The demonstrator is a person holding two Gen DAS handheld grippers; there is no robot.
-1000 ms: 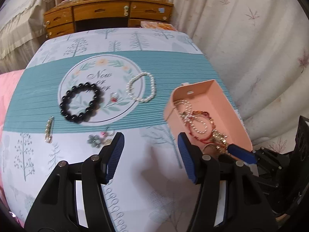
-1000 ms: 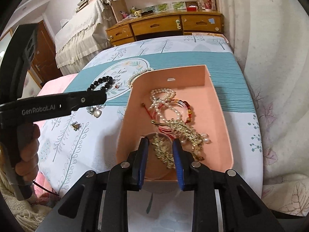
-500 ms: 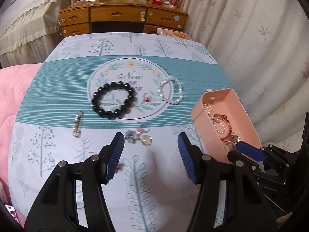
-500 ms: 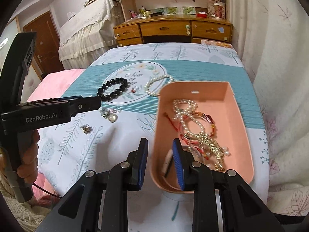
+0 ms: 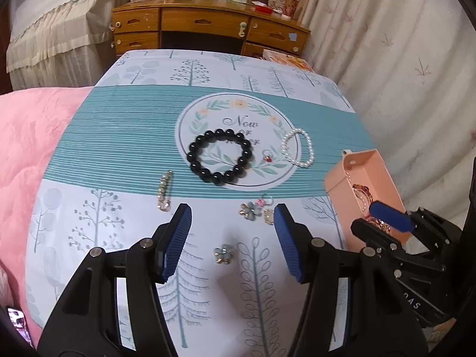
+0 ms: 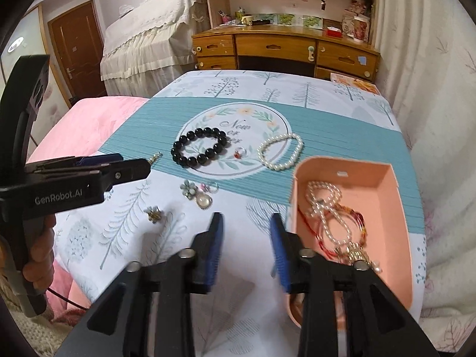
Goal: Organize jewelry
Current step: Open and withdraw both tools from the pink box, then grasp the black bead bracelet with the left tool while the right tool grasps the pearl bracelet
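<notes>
A pink box [image 6: 377, 184] [image 5: 361, 165] holds pearl strands, a red bracelet and gold pieces at the table's right. On the cloth lie a black bead bracelet [image 5: 220, 156] [image 6: 199, 147], a white pearl bracelet [image 5: 298, 151] [image 6: 280, 151], a small ring [image 5: 268, 157], a gold hair clip [image 5: 164, 190], flower charms [image 5: 257, 209] [image 6: 197, 193] and a small flower earring [image 5: 223, 253] [image 6: 153, 212]. My left gripper [image 5: 230, 238] is open, just above the earring. My right gripper [image 6: 246, 245] is open and empty, left of the box.
The table has a tree-print cloth with a teal band [image 5: 125, 136]. A pink quilt [image 5: 26, 136] lies along the left edge. A wooden desk [image 5: 208, 29] stands behind, and curtains [image 5: 401, 59] hang at the right.
Both grippers have drawn back and shifted left. My right gripper left the box and its jaws opened wider. The small earring has come into view under my left gripper.
</notes>
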